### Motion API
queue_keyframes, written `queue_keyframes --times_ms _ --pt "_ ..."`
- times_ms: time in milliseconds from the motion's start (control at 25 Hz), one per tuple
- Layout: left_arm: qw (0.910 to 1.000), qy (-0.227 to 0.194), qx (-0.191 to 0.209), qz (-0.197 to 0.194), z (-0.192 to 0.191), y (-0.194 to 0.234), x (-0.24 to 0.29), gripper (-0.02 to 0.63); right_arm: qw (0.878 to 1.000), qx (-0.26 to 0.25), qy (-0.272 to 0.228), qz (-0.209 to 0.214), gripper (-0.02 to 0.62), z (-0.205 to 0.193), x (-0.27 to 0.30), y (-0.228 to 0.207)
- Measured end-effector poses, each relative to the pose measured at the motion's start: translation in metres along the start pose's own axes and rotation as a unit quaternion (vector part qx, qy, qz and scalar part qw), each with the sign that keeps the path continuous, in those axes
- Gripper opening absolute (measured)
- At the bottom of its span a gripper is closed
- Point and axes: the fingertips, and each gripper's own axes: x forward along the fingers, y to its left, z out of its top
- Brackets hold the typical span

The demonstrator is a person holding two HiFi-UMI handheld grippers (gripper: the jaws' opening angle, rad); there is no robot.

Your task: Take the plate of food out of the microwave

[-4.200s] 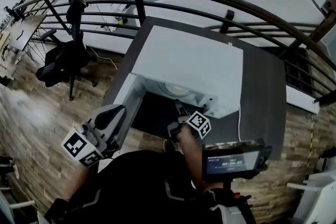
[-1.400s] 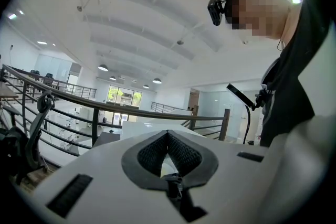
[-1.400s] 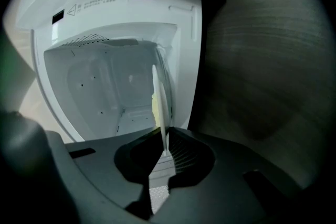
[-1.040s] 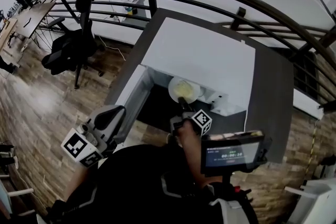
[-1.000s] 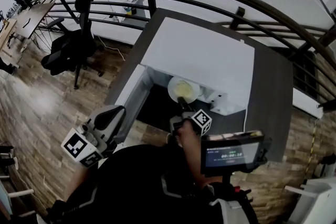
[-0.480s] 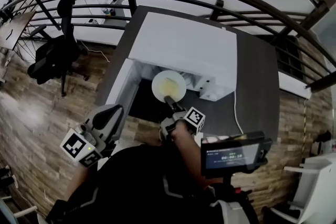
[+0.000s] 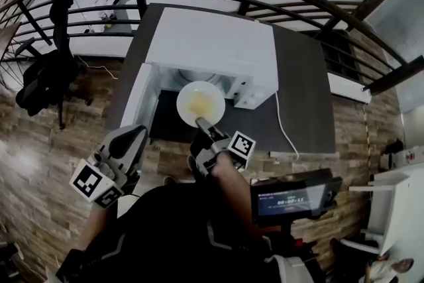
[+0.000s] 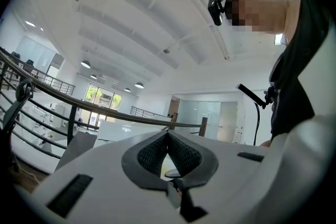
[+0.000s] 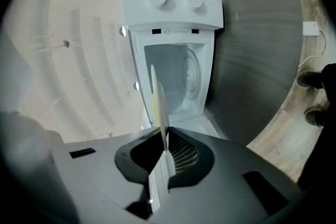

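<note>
The right gripper (image 7: 201, 121) is clamped on the near rim of the plate (image 7: 185, 92), which hangs at its 12 o'clock, just outside the open mouth of the white microwave (image 7: 212, 43) and above the tabletop (image 7: 305, 103). The left gripper (image 7: 134, 136) is closed and empty at 8 o'clock. Held by one edge only, the plate could sag or slip between the pads, sliding the yellowish food (image 7: 199, 103) off, or it could clip the door (image 7: 140, 97) at 9 o'clock.

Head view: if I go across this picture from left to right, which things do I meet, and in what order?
Office chair → left gripper → plate → white cable. I leave out the microwave and its open door, because they overlap the left gripper and the plate.
</note>
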Motion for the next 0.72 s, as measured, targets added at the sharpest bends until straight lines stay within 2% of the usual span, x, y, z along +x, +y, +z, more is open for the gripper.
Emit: queue_keyframes --times_ms 280,520,720 --pt "0.9994 0.009 -0.009 -0.031 -0.008 -0.007 -0.010 0.002 1.000 -0.005 -0.019 0.014 0.023 -0.025 -0.039 0.019" --pt "0.9987 0.012 -0.016 -0.047 -0.016 -0.017 -0.014 0.002 0.999 -0.016 -0.028 0.023 0.023 -0.032 -0.066 0.030" --pt "0.9979 0.022 -0.014 -0.059 -0.017 -0.032 -0.005 0.002 0.999 -0.018 -0.016 0.038 0.023 -0.029 -0.077 0.041"
